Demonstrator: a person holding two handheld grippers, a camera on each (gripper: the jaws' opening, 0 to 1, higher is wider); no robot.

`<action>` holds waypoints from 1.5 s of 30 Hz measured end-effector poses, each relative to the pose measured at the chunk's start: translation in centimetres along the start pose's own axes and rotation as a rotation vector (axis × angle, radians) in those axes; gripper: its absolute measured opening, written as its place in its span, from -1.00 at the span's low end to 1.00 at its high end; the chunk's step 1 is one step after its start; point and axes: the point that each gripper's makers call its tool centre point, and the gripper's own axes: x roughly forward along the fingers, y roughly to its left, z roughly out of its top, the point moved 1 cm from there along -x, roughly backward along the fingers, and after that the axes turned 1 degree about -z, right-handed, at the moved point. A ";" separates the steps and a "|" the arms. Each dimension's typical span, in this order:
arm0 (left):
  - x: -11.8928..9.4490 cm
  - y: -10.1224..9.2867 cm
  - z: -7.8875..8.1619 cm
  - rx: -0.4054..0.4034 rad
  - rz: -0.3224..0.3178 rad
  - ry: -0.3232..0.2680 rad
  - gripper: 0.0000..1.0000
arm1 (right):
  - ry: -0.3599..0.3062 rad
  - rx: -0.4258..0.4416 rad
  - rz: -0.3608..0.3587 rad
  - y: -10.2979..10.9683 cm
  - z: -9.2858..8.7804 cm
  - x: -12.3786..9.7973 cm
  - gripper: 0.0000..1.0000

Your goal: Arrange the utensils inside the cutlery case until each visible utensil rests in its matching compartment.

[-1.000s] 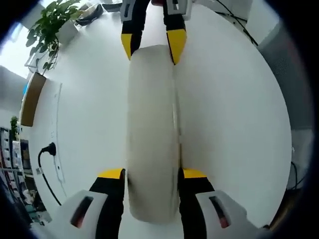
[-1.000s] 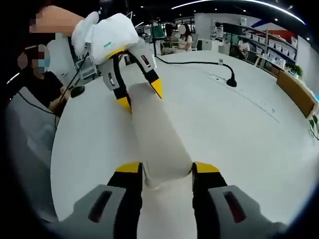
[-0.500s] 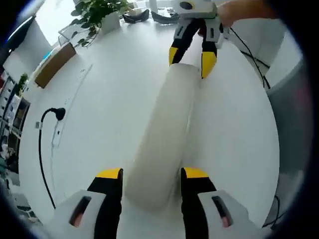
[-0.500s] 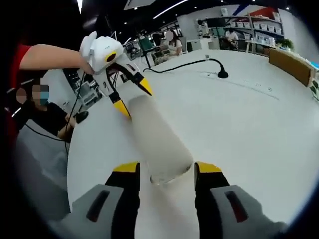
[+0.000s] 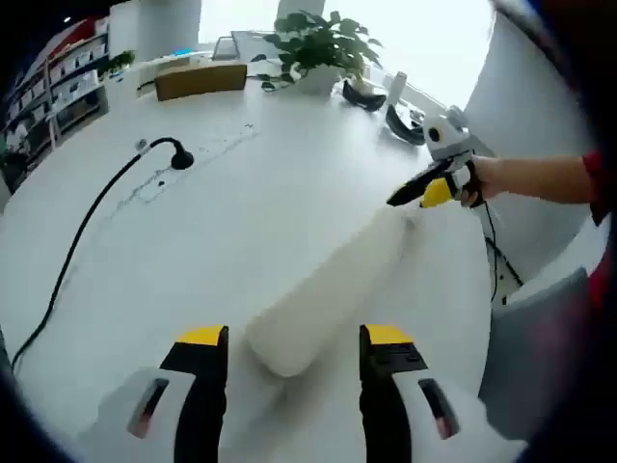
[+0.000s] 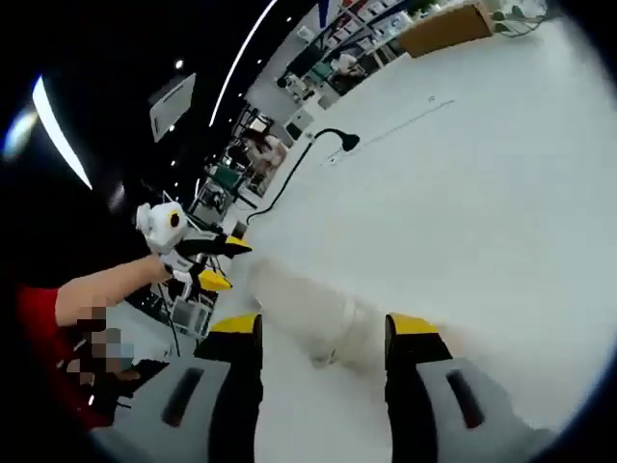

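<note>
The left gripper (image 5: 286, 345) has its jaws spread, the near end of the closed white cutlery case (image 5: 328, 299) lying between them without clear contact. The case runs forward to the right gripper (image 5: 424, 193), held at its far end. In the right gripper view, the right gripper's (image 6: 323, 333) jaws stand wide around the case's end (image 6: 308, 309) on the white table (image 6: 463, 183); whether they touch it I cannot tell.

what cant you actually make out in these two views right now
- Utensils: none can be made out; the closed white cutlery case hides whatever is inside.
- Case in the right gripper view: motion blur smears it, so lid seam and latch are unreadable.
- Left gripper: jaws flank the case end, contact unclear.
- Right gripper: same, blur hides any contact.
- Black cable: its end is cut off by the view's edge.
</note>
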 end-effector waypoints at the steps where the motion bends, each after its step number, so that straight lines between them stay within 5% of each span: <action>1: -0.1 0.2 0.2 -0.038 -0.003 -0.027 0.08 | -0.011 0.038 -0.016 -0.5 0.0 0.1 -0.07; 5: -0.2 1.5 0.5 -0.214 -0.023 -0.084 0.05 | 0.016 0.097 -0.018 -1.0 -0.7 0.3 -0.15; 10: 0.4 2.8 -0.5 -0.255 -0.003 -0.067 0.07 | 0.008 0.126 -0.015 -1.5 -0.6 0.5 -0.20; 14: 0.9 3.3 -0.7 -0.437 -0.006 -0.098 -0.03 | 0.003 0.149 -0.028 -1.6 -0.7 0.5 -0.30; 18: 1.0 3.5 -0.8 -0.505 0.008 -0.129 -0.06 | -0.007 0.186 -0.043 -1.4 -0.9 0.7 -0.45; 29: 2.9 3.0 -3.3 -0.548 0.050 -0.077 -0.14 | 0.017 0.193 -0.097 -1.2 -2.0 1.2 -0.53; 45: 2.8 2.0 -3.9 -0.565 0.022 -0.080 -0.30 | 0.022 0.141 -0.114 -0.7 -3.0 1.1 -0.59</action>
